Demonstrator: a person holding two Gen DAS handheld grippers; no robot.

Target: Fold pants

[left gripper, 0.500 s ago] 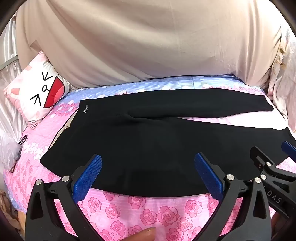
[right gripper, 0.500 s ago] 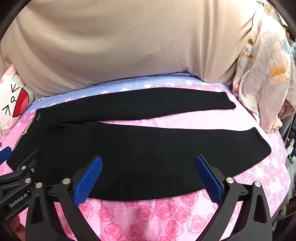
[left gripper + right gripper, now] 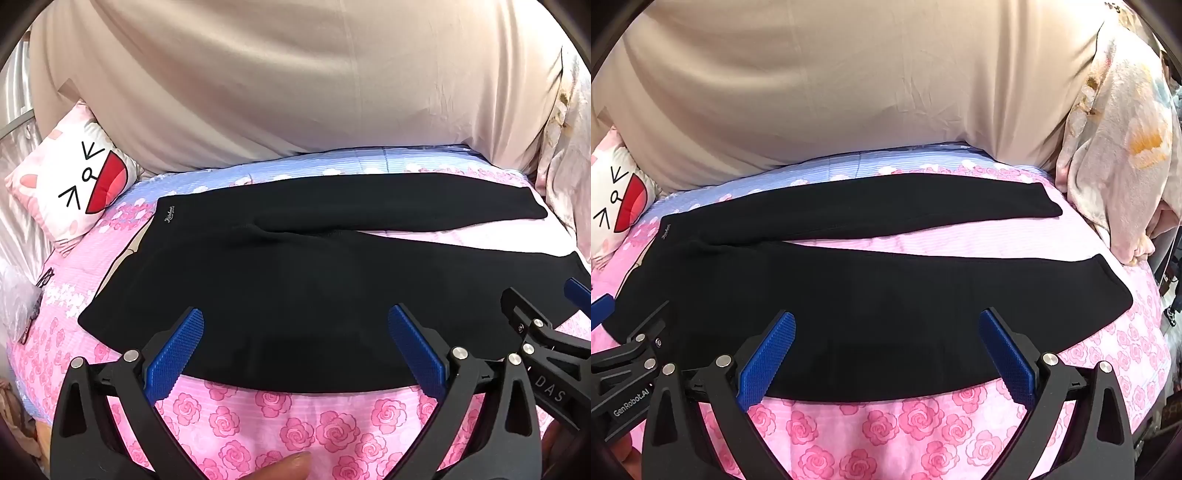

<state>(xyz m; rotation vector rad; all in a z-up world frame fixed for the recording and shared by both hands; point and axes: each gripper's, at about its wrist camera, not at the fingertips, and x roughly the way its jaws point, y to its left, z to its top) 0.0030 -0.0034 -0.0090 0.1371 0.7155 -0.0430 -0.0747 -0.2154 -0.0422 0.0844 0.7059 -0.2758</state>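
Black pants (image 3: 295, 280) lie spread flat on a bed with a pink rose sheet (image 3: 288, 424), waistband at the left, both legs running to the right and parted in a V. They also show in the right wrist view (image 3: 886, 295). My left gripper (image 3: 295, 350) is open and empty over the near edge of the waist and thigh area. My right gripper (image 3: 886, 350) is open and empty over the near edge of the near leg. The right gripper's body shows at the right of the left wrist view (image 3: 546, 339).
A white cartoon-face pillow (image 3: 74, 184) lies at the bed's left end. A beige sheet (image 3: 295, 92) hangs behind the bed. A pale floral blanket (image 3: 1115, 147) is piled at the right end. A plastic bag (image 3: 18, 306) lies at the left edge.
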